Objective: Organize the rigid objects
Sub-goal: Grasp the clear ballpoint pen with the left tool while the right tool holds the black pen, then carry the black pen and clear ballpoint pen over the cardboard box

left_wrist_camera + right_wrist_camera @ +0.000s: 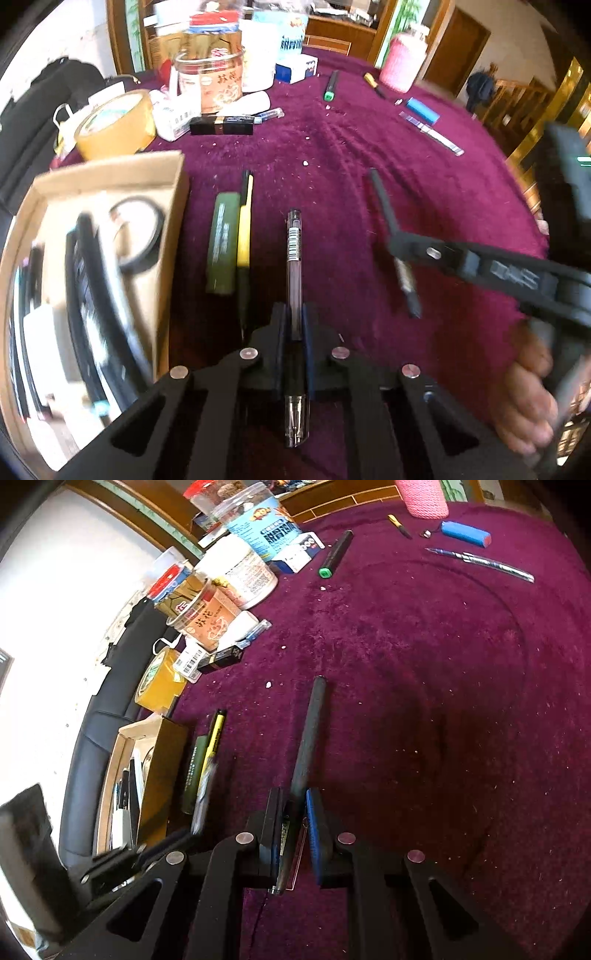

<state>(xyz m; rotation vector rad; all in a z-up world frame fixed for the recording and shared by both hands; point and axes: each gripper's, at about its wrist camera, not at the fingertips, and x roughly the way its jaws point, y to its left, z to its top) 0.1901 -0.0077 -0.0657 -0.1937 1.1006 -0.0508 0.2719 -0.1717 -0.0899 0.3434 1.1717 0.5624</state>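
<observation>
Your left gripper [294,325] pinches the clear-barrelled black pen [294,258] lengthwise along its fingers, with the open brown cardboard box [110,173] lying close to its left.

Between the left fingers [279,325]: clear, barcoded pen [294,258]. Left of them: green and yellow markers [223,243]. Counter [369,166] maroon.

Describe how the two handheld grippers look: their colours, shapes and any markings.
Both are matte black plastic. The left gripper and the right gripper each have angular arms with triangular cut-outs, round silver bolt heads at the joints, and flat fingers lined with blue pads. Seen from the left wrist, the right gripper's side bears raised lettering, too blurred to read. No cables or sleeves are visible.
</observation>
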